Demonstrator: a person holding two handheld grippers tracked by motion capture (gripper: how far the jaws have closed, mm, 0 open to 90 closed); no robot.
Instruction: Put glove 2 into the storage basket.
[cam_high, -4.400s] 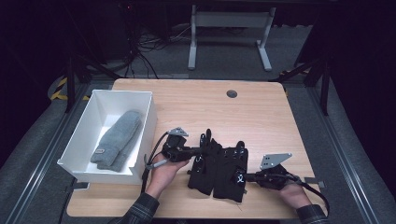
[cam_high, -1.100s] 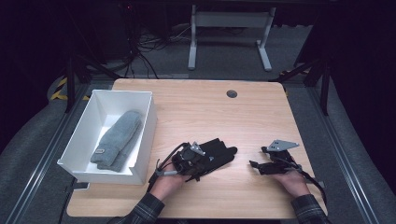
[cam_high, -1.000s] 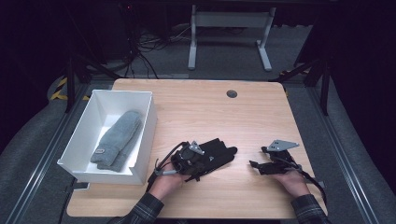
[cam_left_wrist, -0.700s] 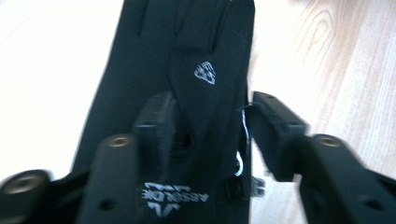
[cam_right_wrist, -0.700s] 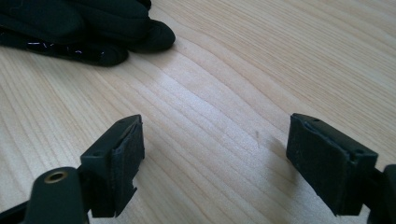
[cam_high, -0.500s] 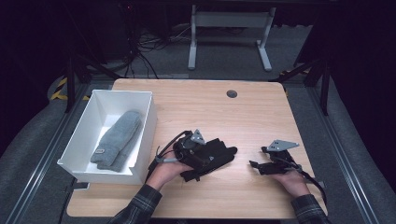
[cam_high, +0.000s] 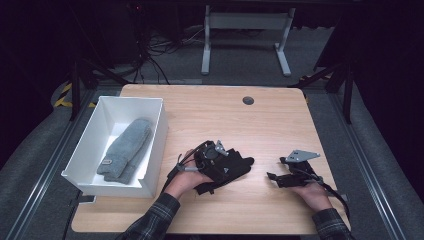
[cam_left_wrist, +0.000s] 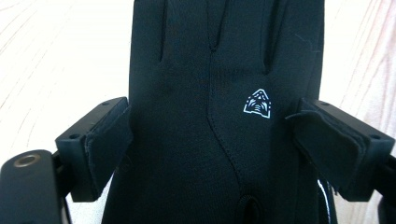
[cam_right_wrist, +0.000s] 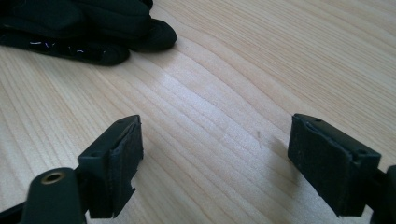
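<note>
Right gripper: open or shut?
Open. The right gripper has its jaws set wide apart with bare wooden table between them, apart from the black gloves.

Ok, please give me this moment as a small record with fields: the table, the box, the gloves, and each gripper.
table: wooden table, round hole near its far edge
box: white box at the table's left, open on top
in the box: grey gloves, lying flat
on the table: black gloves, white logo, near the front middle
left gripper: jaws stand on both sides of the black gloves; grip cannot be told
right gripper: open, nothing between its jaws, low over bare wood
</note>
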